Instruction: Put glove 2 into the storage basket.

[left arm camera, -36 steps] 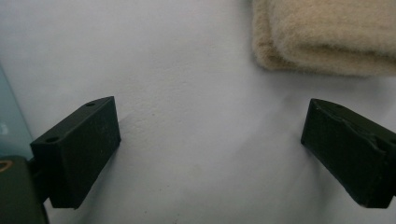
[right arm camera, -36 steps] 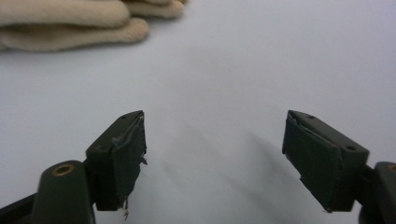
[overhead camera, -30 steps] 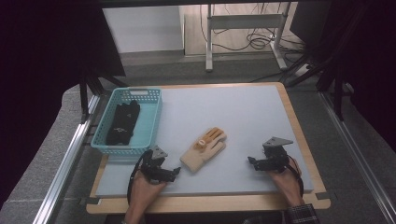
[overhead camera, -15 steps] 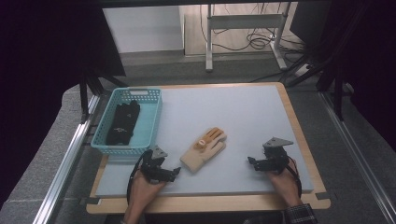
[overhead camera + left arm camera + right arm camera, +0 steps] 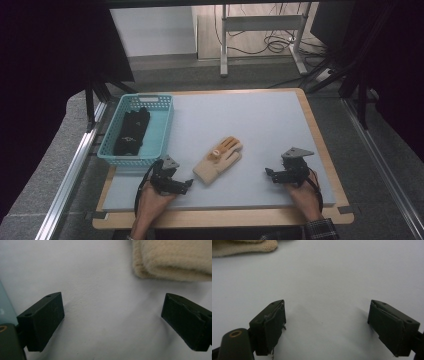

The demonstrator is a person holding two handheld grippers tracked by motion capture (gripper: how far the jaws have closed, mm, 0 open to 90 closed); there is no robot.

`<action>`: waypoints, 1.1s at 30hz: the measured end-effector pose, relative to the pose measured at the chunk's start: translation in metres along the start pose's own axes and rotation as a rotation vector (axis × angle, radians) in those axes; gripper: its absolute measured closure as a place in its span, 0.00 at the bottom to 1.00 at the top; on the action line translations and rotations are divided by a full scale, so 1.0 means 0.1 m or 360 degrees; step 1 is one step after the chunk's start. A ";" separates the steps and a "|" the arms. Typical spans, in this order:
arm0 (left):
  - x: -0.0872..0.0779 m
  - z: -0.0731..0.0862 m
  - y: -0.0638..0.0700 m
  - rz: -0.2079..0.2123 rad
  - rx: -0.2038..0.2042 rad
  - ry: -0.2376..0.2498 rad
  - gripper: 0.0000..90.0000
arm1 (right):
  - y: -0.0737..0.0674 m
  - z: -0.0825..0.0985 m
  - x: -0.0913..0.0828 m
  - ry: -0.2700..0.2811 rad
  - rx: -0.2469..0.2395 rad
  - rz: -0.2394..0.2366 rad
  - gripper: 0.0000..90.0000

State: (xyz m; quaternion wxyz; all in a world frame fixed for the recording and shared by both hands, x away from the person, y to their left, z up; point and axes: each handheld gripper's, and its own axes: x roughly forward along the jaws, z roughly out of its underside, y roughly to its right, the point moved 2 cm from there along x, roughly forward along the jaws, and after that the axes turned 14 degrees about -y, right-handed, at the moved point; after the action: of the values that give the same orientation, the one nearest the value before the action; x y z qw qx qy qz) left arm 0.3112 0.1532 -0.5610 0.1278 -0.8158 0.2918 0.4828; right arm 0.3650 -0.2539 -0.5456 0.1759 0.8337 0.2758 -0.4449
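The glove [image 5: 218, 161] lies flat on the pale table top [image 5: 260, 120], near its front edge and a little left of centre, cuff toward the person and orange-tipped fingers pointing to about 1 o'clock. At the far left, around 10 o'clock from the glove, stands a teal basket [image 5: 161, 127] with dark cloth [image 5: 131, 131] inside, well apart from the glove.

The left gripper [image 5: 186, 186] rests on the table just beside the glove's cuff, at roughly 8 o'clock from it, pointing toward 3 o'clock. Its jaws stand wide apart with nothing between them. In the left gripper view the cream knit cuff [image 5: 175, 258] sits at about 1 o'clock, ahead of the spread jaws and not touching either, and a sliver of the basket shows at 9 o'clock.

The right gripper [image 5: 270, 174] rests on the table at about 4 o'clock from the glove, near but clearly apart, pointing toward 9 o'clock. Its jaws are also spread wide over bare table. In the right gripper view the glove [image 5: 242, 247] shows at 11 o'clock, farther ahead of the jaws.
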 end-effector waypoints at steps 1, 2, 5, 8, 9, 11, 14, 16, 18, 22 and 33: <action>-0.02 -0.01 0.01 0.0034 0.0002 0.0016 0.06 | 0.00 0.00 0.00 0.0001 0.0000 0.0000 0.16; -0.02 -0.01 0.01 0.0034 0.0002 0.0016 0.06 | 0.00 0.00 0.00 0.0001 0.0000 0.0000 0.16; -0.06 -0.05 0.04 0.0057 0.0027 0.0013 0.05 | 0.00 0.00 0.00 0.0001 0.0000 0.0002 0.16; -0.12 -0.13 0.10 0.0099 0.0068 0.0003 0.05 | 0.00 0.00 0.00 0.0000 0.0000 0.0002 0.16; -0.13 -0.15 0.11 0.0107 0.0084 -0.0002 0.05 | 0.00 0.00 0.00 0.0000 -0.0002 0.0002 0.16; -0.15 -0.18 0.13 0.0117 0.0098 -0.0002 0.05 | 0.00 0.00 0.00 0.0001 -0.0001 0.0002 0.16; -0.17 -0.27 0.18 0.0142 0.0134 -0.0005 0.05 | 0.00 0.00 0.00 0.0001 -0.0002 0.0001 0.16; -0.18 -0.32 0.21 0.0145 0.0150 -0.0007 0.05 | 0.00 0.00 0.00 0.0001 -0.0002 0.0001 0.16; -0.19 -0.43 0.25 0.0149 0.0173 -0.0008 0.05 | 0.00 0.00 0.00 0.0001 -0.0002 0.0001 0.16; -0.18 -0.57 0.29 0.0166 0.0188 -0.0006 0.05 | 0.00 0.00 0.00 0.0001 -0.0002 0.0002 0.16; 0.00 -0.97 0.36 0.0177 0.0209 -0.0070 0.04 | 0.00 0.00 0.00 0.0002 -0.0001 0.0000 0.16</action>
State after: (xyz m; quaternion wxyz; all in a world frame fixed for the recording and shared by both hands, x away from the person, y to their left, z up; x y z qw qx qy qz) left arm 0.3585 0.0770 -0.5100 0.1604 -0.7773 0.3646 0.4869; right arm 0.3649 -0.2541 -0.5457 0.1762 0.8338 0.2761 -0.4444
